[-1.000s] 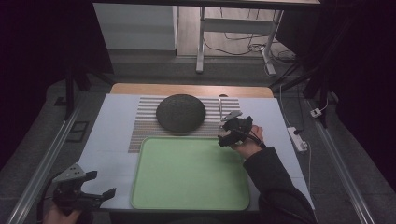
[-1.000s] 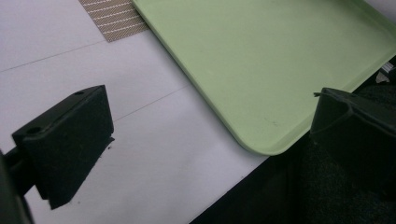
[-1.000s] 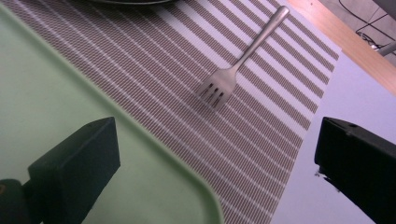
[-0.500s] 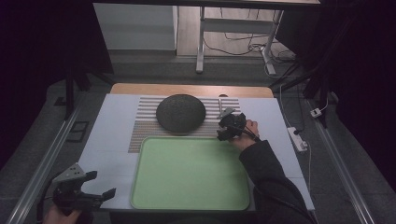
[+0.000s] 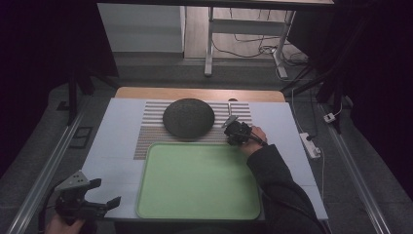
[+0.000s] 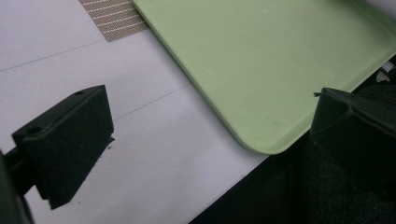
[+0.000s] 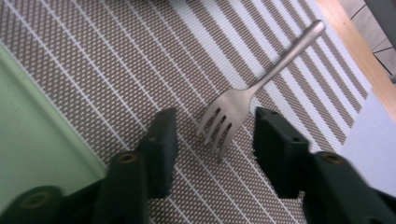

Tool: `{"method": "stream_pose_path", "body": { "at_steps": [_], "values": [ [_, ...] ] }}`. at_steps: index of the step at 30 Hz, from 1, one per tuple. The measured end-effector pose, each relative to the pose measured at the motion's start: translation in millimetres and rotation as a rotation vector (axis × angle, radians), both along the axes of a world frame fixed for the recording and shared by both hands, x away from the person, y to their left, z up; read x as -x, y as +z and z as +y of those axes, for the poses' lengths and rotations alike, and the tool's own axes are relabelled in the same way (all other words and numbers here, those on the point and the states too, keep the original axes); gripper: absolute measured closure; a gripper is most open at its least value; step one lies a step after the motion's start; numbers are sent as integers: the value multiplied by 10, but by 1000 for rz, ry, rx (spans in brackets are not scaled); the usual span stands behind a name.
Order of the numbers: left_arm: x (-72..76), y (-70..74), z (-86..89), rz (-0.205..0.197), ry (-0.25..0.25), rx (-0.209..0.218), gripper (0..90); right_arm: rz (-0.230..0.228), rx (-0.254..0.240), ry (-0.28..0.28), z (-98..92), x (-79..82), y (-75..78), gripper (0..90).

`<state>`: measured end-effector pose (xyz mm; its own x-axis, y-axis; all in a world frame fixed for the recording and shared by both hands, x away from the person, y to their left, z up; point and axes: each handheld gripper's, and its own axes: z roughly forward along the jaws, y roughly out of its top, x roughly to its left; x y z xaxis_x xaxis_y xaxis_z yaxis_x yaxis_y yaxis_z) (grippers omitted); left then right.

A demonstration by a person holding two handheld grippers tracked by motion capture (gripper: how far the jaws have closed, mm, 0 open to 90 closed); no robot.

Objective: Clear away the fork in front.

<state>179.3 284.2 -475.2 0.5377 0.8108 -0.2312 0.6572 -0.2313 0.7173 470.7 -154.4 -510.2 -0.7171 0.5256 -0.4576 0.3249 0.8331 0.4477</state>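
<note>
A steel fork lies on the striped placemat, its handle pointing up and to the right in the right gripper view. My right gripper is open and low over the mat, one jaw on each side of the fork's tines, touching nothing. In the high view this gripper sits just right of a dark round plate, at the far right corner of the green tray. My left gripper is held open at the table's near left corner, with nothing between its jaws.
The green tray is bare and takes up the near middle of the white table. A wooden strip runs along the far edge. A power strip and cables lie on the floor to the right.
My right gripper has moved a little left and away, and come down over the placemat around the fork's tines. The left gripper has stayed where it was.
</note>
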Motion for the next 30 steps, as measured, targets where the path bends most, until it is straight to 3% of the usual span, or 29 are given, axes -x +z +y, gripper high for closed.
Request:
{"method": "stream_pose_path", "body": {
  "at_steps": [6,15,19,23,30],
  "values": [
    [0,0,0,0,-1,-1,0,-5,20,16,17,-5,-15,662],
    [-1,0,-1,2,-2,-3,0,-27,61,20,9,2,-26,755],
    [0,0,-1,2,-1,-1,0,-45,74,17,-9,9,-2,873],
    [0,0,-2,1,-2,-3,0,-57,85,0,-30,3,0,891],
    [3,1,-3,-1,-1,-2,1,-40,-21,-27,-102,-5,132,898]
  ]
}}
